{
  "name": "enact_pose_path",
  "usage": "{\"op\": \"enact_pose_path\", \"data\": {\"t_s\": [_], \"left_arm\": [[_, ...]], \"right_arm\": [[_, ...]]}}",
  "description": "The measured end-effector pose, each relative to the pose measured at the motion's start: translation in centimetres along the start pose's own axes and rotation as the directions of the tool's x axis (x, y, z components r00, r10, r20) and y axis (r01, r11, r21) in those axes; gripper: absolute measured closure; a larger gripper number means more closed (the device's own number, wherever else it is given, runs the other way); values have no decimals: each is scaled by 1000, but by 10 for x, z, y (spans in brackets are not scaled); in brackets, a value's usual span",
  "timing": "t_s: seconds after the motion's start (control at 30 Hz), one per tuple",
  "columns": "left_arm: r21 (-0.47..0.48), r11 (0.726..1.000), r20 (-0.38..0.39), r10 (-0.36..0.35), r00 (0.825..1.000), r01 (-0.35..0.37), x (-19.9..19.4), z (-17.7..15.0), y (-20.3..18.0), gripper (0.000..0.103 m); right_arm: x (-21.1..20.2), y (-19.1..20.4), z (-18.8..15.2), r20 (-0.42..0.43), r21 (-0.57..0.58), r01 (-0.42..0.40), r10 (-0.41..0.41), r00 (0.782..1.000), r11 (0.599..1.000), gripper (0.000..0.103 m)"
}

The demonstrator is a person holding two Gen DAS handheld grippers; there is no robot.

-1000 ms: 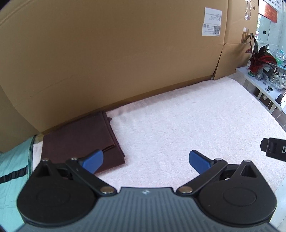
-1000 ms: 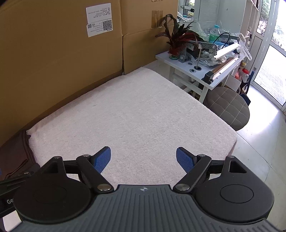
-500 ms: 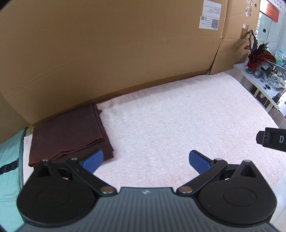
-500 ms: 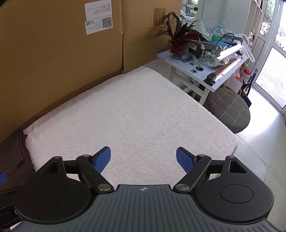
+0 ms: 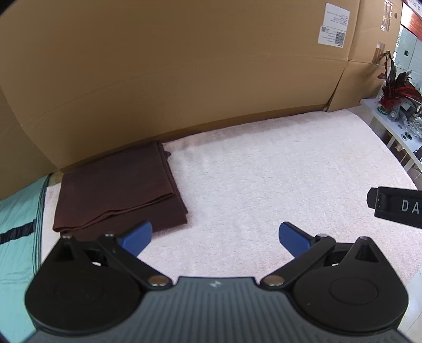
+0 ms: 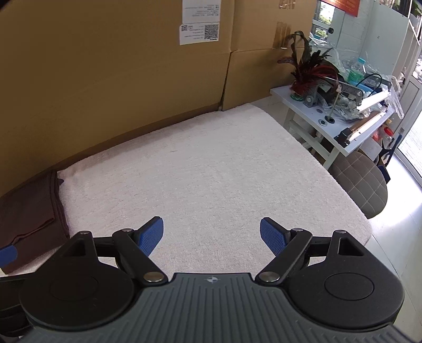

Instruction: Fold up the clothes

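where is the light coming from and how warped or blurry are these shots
Right wrist view: daylight enters from the glass door at right, washing out that side; the white towel surface is evenly lit. Left wrist view: fisheye bows the cardboard wall, corners vignette dark, and the folded brown cloth stays sharp while the left claw body looks slightly soft.

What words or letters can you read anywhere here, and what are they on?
"DA": white letters on the black part of the right gripper, cut off by the picture's edge.
White shipping label on the cardboard boxes: printed lines and a square code, too small to read.
Red sign on the far wall: writing too blurred to read.
Left gripper: only a small logo mark, no words.
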State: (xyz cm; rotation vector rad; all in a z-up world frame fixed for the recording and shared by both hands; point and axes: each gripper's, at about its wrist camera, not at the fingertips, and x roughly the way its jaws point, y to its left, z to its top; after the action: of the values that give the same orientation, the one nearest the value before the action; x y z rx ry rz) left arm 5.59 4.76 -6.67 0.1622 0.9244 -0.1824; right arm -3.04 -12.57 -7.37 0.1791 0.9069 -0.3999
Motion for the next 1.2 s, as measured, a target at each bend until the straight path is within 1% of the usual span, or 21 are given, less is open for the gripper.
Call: {"op": "enact_pose_path", "data": {"t_s": [0.1, 0.27, 0.37, 0.53, 0.93, 1.03, 1.2], "left_arm": [[-28, 1000, -9, 6, 1000, -6, -1, -4, 10, 1], [-74, 997, -3, 29, 1000, -29, -7, -13, 28, 1], [-107, 992, -6, 65, 998, -65, -10, -20, 41, 1], [-170, 980, -44, 101, 994, -108, -11, -32, 65, 1], [-258, 953, -82, 141, 987, -157, -16, -50, 98, 1], [-276, 947, -80, 147, 986, -163, -18, -53, 105, 1], [-284, 942, -91, 158, 983, -177, -17, -57, 114, 1]], "right_arm": [[-2, 10, -1, -1, -35, -30, 30, 1000, 999, 20], [-6, 31, -6, -7, -104, -89, 89, 996, 991, 20], [-8, 44, -9, -15, -145, -117, 117, 993, 982, 20], [-10, 61, -13, -31, -192, -157, 154, 988, 969, 20], [-17, 91, -24, -60, -267, -224, 216, 975, 938, 20], [-18, 98, -27, -73, -278, -242, 231, 970, 929, 20], [-17, 106, -31, -95, -295, -265, 248, 964, 918, 20]]}}
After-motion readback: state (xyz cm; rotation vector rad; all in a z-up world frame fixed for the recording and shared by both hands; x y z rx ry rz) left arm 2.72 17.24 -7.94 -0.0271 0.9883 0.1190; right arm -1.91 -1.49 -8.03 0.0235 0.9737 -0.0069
